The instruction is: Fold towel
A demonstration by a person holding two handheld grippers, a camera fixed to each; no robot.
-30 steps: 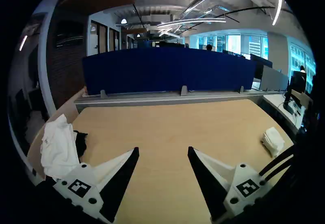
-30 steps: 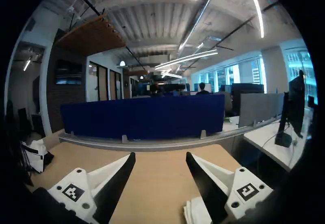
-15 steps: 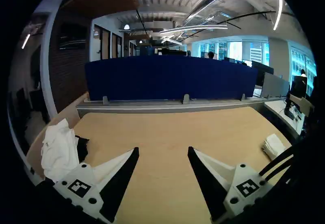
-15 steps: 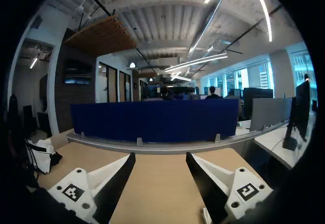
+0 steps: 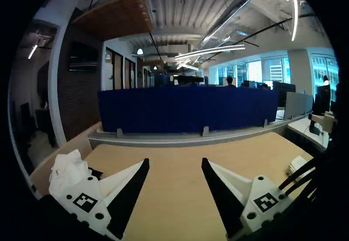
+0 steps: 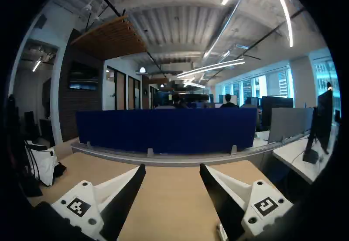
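- Left gripper view, far left: crumpled white towel [image 5: 67,171] heaped at the table's left edge, partly behind the gripper's left finger. A small dark item [image 5: 95,172] sits just beside it; can't tell what it is.
- Centre: left gripper [image 5: 175,159] has its fingers spread wide with nothing between them, hovering over bare wooden table [image 5: 244,153]. Well apart from the towel heap.
- Behind: blue desk divider [image 5: 187,110] runs along the table's far edge.
- Far right: folded white towel [image 5: 298,164] near the table's right edge, partly behind black cables [image 5: 305,177].
- Right gripper view, far left: the same white heap [image 6: 42,166] at the table's left end.
- Centre: right gripper [image 6: 172,165] is also wide open and empty, pointed at the divider [image 6: 165,129] over the bare table [image 6: 174,197].
- Bottom right: a sliver of white folded cloth [image 6: 219,230] by the right finger, touching neither finger as far as I can see.
- Right: monitor [image 6: 320,123] on the neighbouring desk.
- Progress, my read: one towel looks done and parked on the right. The crumpled one isn't started: not spread, not gripped. Left to do: reach left, grab, lay flat, fold.
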